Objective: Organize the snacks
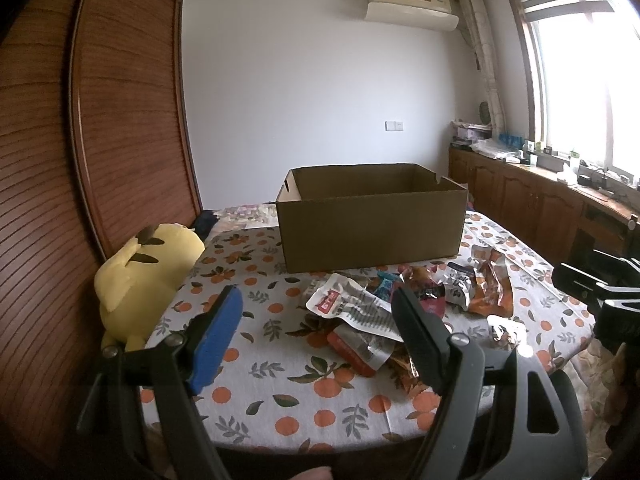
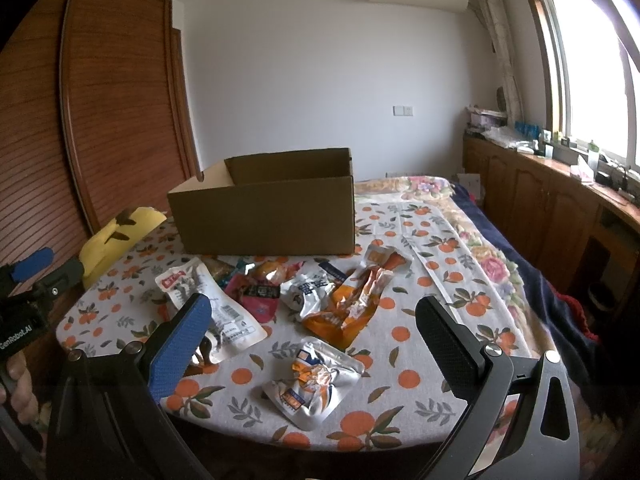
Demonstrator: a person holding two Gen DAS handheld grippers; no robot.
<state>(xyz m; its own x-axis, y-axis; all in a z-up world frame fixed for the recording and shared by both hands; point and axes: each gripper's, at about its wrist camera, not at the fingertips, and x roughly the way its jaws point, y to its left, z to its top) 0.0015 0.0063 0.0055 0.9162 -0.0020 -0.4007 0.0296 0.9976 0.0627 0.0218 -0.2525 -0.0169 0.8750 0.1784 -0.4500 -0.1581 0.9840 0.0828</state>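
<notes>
A brown cardboard box (image 1: 372, 224) (image 2: 266, 216) stands open-topped at the back of the orange-print cloth (image 1: 280, 380) (image 2: 420, 400). Several snack packets lie in front of it: a silver packet with a red label (image 1: 348, 308) (image 2: 200, 296), an orange packet (image 1: 494, 292) (image 2: 352, 308), a crumpled silver one (image 2: 312, 384) nearest the right gripper. My left gripper (image 1: 316, 328) hovers open above the near left of the pile, holding nothing. My right gripper (image 2: 312, 344) is open too, over the crumpled silver packet without touching it.
A yellow plush toy (image 1: 140, 276) (image 2: 116, 240) lies at the cloth's left edge beside a wooden slatted cabinet (image 1: 120, 120). A floral blanket (image 2: 480, 248) covers the bed to the right. A wooden counter (image 2: 560, 200) with clutter runs under the window.
</notes>
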